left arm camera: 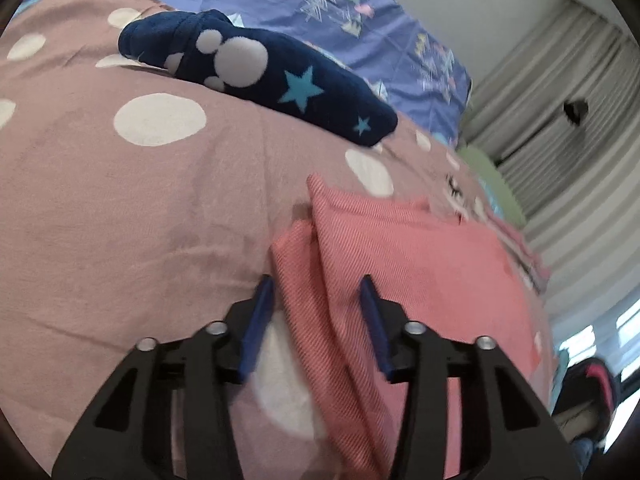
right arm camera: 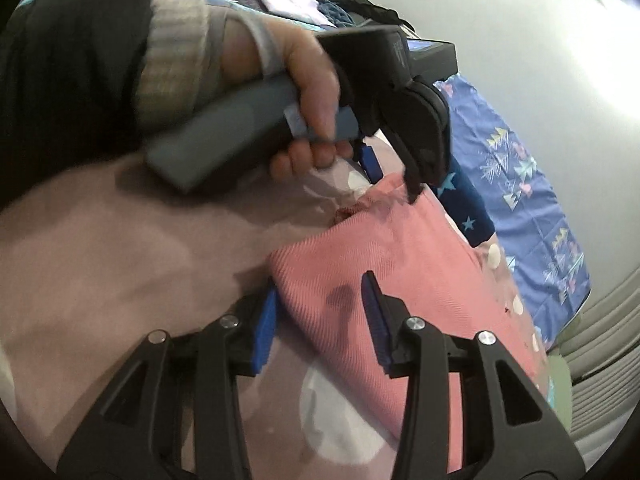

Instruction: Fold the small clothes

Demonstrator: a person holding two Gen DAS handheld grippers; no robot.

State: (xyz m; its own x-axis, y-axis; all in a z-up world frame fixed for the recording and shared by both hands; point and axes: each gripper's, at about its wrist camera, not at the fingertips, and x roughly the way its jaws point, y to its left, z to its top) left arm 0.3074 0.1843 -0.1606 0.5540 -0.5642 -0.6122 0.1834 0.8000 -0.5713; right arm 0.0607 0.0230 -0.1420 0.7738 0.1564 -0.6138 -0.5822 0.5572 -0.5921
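A pink ribbed garment [left arm camera: 400,256] lies folded on the dusty-pink dotted bedsheet [left arm camera: 120,208]. My left gripper [left arm camera: 316,292] is open, its blue-padded fingers straddling the garment's near folded edge. The garment also shows in the right wrist view [right arm camera: 400,248]. My right gripper [right arm camera: 320,292] is open over another edge of it, the cloth lying between the fingers. The left gripper [right arm camera: 394,178], held by a hand, shows there at the garment's far corner. A folded navy garment with stars and paw prints [left arm camera: 256,76] lies further back.
A blue patterned sheet [left arm camera: 320,8] covers the bed behind the pink one. Striped curtains [left arm camera: 568,128] hang at the right. A green item [left arm camera: 492,184] lies at the bed's edge. A dark bag [left arm camera: 588,392] sits at lower right.
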